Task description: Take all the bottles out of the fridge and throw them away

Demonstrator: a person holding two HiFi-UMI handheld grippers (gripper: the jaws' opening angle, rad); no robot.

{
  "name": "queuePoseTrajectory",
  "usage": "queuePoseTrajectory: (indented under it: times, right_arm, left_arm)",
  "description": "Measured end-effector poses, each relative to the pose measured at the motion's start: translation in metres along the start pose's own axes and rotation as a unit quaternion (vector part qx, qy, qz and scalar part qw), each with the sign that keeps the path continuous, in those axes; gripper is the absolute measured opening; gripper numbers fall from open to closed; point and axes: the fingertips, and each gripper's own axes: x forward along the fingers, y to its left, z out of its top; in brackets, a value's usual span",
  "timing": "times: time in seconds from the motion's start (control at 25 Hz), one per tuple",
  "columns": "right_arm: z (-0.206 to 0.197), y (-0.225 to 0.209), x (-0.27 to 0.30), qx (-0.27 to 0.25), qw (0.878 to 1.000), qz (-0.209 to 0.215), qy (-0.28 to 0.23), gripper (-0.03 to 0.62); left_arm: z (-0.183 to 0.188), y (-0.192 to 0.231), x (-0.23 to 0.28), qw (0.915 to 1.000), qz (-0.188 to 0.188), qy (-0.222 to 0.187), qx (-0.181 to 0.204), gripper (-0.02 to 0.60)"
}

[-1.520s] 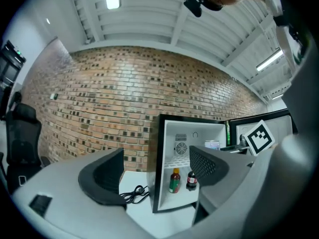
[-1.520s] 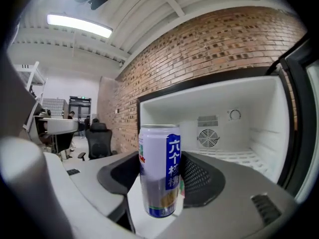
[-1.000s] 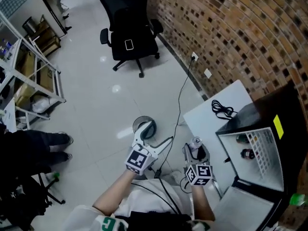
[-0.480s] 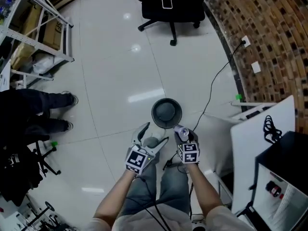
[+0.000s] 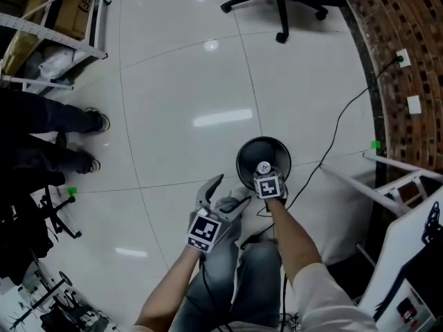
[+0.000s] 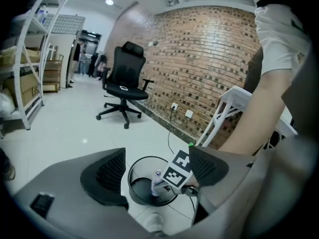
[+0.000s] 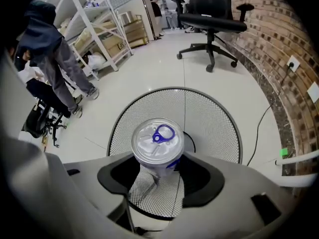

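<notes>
While the person stands over a round black wire-mesh wastebasket (image 5: pixel 240 159) on the glossy white tiled floor (image 5: pixel 173 81), the right gripper (image 5: pixel 264 174) is clamped on a silver aluminium drink can with a blue pull tab (image 7: pixel 157 142), its two jaws pressing the can's sides just below the lid. That can sits upright directly above the wastebasket's open mouth, held clear of the rim, with the mesh wall and dark bottom showing all round it in the right gripper view. The left gripper (image 5: pixel 229 193) hangs just beside the wastebasket, on the person's side of it and to the left, with its jaws spread wide and nothing between them; its own view looks past the parted jaws down into the wastebasket and onto the marker cube of the right gripper. A thin black cable (image 5: pixel 335 138) runs across the floor from the wastebasket's right side toward a red-brown brick wall (image 5: pixel 394 19). Beyond the wastebasket, well apart from it, stands a black swivel office chair (image 6: pixel 128 68) on castors. To the wastebasket's left, well apart, a person in dark clothes (image 7: pixel 54 51) stands near white metal shelving (image 7: pixel 119 36) stacked with cardboard boxes.
</notes>
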Motion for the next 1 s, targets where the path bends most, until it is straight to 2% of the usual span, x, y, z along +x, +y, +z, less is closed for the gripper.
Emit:
queuePoseTrajectory:
  times: [0.12, 0.2, 0.28, 0.4, 0.52, 0.64, 0.8, 1.0]
  right_arm:
    - [-0.013, 0.002, 0.019, 0.026, 0.999, 0.005, 0.031, 0.265]
    - [-0.015, 0.002, 0.024, 0.050, 0.998, 0.011, 0.034, 0.267]
    - [-0.014, 0.002, 0.025, 0.076, 0.997, 0.028, 0.019, 0.276]
    - [-0.002, 0.009, 0.013, 0.087, 0.994, 0.062, -0.025, 0.348]
    - [0.005, 0.002, -0.022, 0.081, 0.994, 0.057, -0.053, 0.353]
    - [0.011, -0.003, -0.079, 0.088, 0.992, 0.050, -0.081, 0.353]
    - [0.033, 0.006, -0.180, 0.095, 0.986, 0.048, -0.129, 0.353]
    - [0.033, 0.010, -0.337, 0.134, 0.968, 0.032, -0.210, 0.353]
  left_arm:
    - [0.000, 0.003, 0.001, 1.0000, 0.008, -0.001, -0.002, 0.388]
    - [0.005, 0.004, 0.002, 0.9999, 0.010, -0.004, -0.002, 0.388]
    - [0.012, 0.005, 0.004, 0.9998, 0.015, -0.009, -0.009, 0.388]
    - [0.011, 0.008, 0.003, 0.9997, 0.017, -0.009, -0.015, 0.388]
    - [0.016, -0.002, -0.003, 0.9999, 0.009, -0.005, -0.014, 0.388]
    - [0.043, -0.017, -0.020, 0.9999, -0.004, -0.008, -0.010, 0.388]
    - [0.101, -0.033, -0.049, 0.9995, -0.018, -0.026, 0.002, 0.388]
    - [0.165, -0.097, -0.085, 0.9964, -0.070, -0.035, 0.032, 0.388]
